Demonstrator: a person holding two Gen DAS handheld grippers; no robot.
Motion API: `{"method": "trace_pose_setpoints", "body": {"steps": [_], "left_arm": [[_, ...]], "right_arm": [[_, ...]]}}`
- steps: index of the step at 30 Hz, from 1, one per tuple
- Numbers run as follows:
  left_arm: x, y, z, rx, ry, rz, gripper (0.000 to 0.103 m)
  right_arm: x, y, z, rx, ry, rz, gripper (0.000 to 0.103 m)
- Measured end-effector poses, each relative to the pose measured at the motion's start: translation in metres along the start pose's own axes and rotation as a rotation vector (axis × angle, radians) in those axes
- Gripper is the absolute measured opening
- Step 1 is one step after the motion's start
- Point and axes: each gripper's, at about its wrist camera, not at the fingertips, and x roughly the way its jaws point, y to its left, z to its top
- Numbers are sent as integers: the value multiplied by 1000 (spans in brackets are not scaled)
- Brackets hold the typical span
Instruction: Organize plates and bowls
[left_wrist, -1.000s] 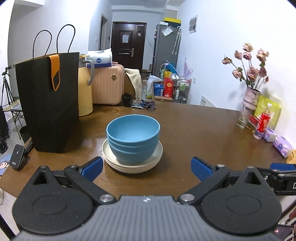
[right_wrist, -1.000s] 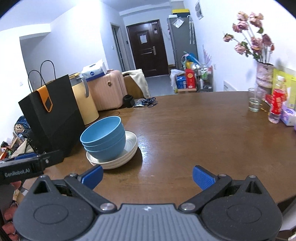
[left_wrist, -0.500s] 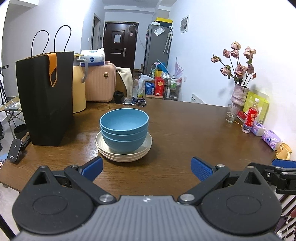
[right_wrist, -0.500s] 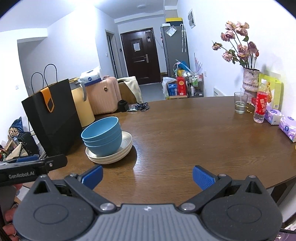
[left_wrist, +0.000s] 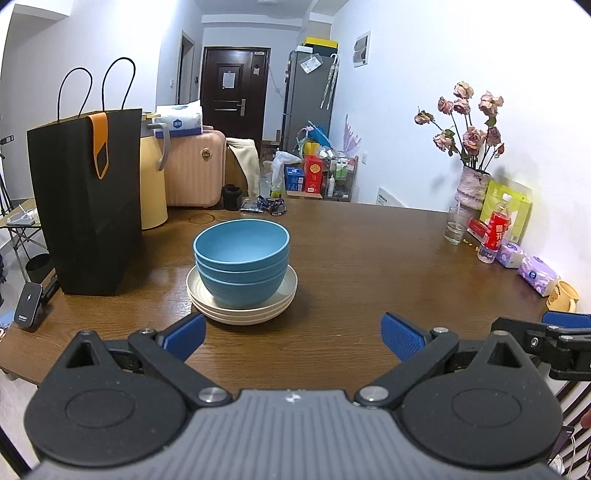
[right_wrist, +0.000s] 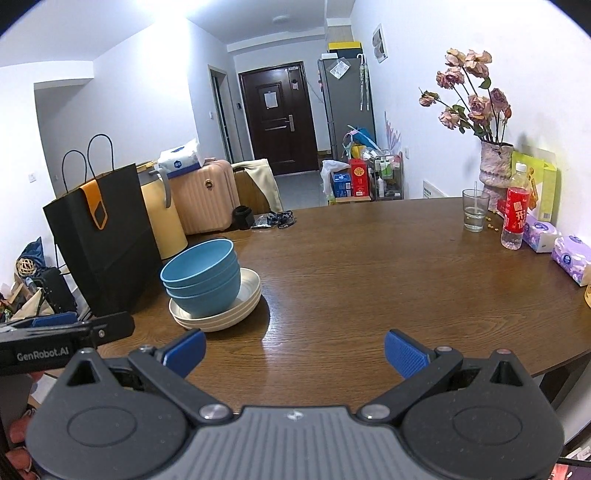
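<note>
A stack of three blue bowls (left_wrist: 242, 258) sits on a stack of cream plates (left_wrist: 280, 308) on the brown wooden table (left_wrist: 369, 258). The same bowls (right_wrist: 203, 273) and plates (right_wrist: 243, 306) show at the left in the right wrist view. My left gripper (left_wrist: 293, 334) is open and empty, held back from the stack near the table's front edge. My right gripper (right_wrist: 295, 350) is open and empty, to the right of the stack above the table (right_wrist: 369, 266). Each gripper shows at the edge of the other's view.
A black paper bag (left_wrist: 86, 199) stands left of the stack, with a yellow jug (left_wrist: 153, 181) behind it. At the table's right edge stand a flower vase (left_wrist: 472, 186), a glass (left_wrist: 455, 225), a red bottle (left_wrist: 493, 234) and tissue packs (left_wrist: 537, 271).
Both grippers have drawn back from the stack toward the table's front edge, so the stack looks farther away. The bowls and plates have not moved.
</note>
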Motion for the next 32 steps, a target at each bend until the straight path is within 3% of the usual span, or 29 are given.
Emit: {"method": "trace_pose_setpoints", "body": {"steps": [32], "left_arm": [[-10,5,1,15,-13,-26,103]], "right_arm": [[-5,4,-1,-1,-13,-3,103]]}}
